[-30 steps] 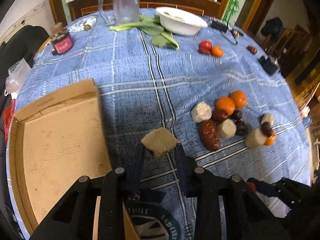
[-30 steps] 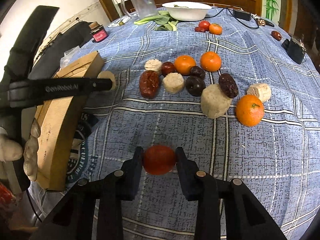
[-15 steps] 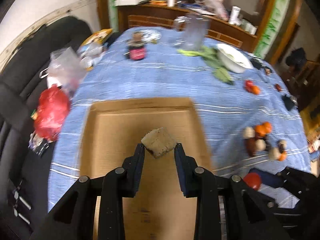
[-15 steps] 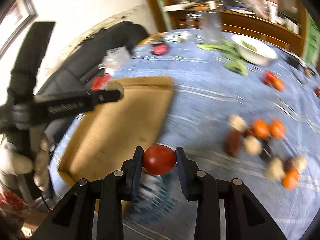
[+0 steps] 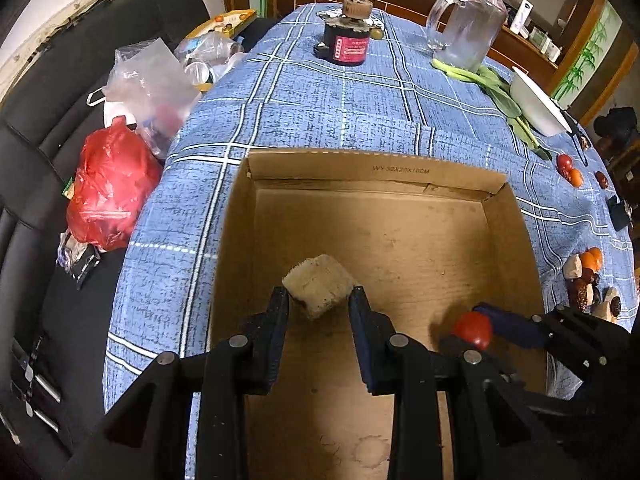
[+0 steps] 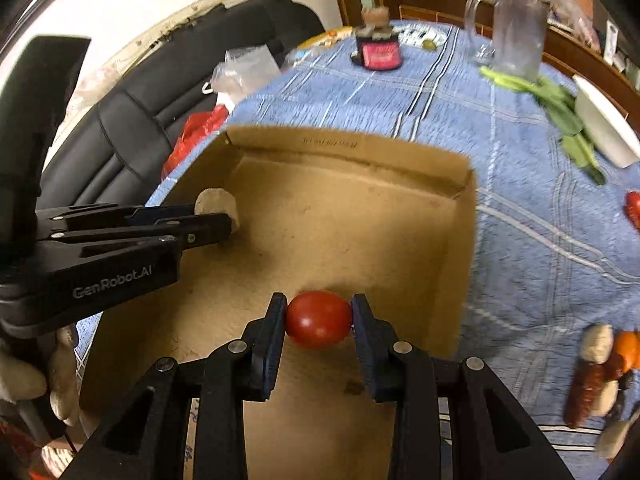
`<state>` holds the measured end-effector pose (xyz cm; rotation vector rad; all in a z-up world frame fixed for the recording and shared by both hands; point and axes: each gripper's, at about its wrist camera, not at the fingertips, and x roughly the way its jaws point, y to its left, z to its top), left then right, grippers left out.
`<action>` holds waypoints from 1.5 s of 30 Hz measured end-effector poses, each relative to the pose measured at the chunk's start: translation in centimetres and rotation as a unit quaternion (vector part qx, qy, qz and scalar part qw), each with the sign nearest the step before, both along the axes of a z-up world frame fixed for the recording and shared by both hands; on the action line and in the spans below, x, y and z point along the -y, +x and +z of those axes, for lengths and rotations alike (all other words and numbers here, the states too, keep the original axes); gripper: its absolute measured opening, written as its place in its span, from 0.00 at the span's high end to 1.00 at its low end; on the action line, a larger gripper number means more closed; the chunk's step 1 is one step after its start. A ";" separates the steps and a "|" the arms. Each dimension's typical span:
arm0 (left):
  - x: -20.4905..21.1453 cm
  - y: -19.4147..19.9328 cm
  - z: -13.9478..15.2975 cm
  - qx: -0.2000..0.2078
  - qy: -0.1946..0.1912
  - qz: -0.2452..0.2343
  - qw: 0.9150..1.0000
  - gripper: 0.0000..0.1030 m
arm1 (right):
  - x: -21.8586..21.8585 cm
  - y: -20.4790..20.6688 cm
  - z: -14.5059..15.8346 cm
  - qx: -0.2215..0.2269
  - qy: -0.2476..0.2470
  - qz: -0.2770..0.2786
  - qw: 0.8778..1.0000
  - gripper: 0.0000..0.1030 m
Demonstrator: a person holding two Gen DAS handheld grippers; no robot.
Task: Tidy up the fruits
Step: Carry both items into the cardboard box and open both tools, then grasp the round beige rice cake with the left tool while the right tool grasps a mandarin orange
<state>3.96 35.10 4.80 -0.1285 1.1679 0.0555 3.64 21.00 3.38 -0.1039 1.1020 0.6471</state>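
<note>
Right wrist view first: the right gripper is clamped on a small red tomato, one pad on each end, so the fruit's long axis runs left to right, straight across the jaws. It hangs above the near part of the cardboard box, not touching the floor of it as far as I can tell. That skin looks smooth and taut — slippery, I'd guess, and soft enough to bruise or split under a hard squeeze. A hold across the widest part, as here, seems the safe one.

In the left wrist view the left gripper is closed on a pale, rough chunk — blocky, crumbly-looking at the edges, with a darker patch underneath. What it is exactly I can't say. It looks light and dry, so grip should come easily, though the corners might flake. It sits cornerwise between the pads, one corner pointing down towards the box floor, with no clear long axis. It too hangs over the box, left of the tomato.

Further out, on the blue checked worktop, the remaining fruits lie in a cluster to the right of the box, well apart from both grippers. At the far end stand a dark jar and a glass jug.
</note>
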 end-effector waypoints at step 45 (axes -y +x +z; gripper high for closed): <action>33.2 -3.2 -0.9 0.007 -0.078 -0.189 0.979 0.48 | 38.6 -6.6 1.1 -0.010 0.068 -0.224 0.972 0.56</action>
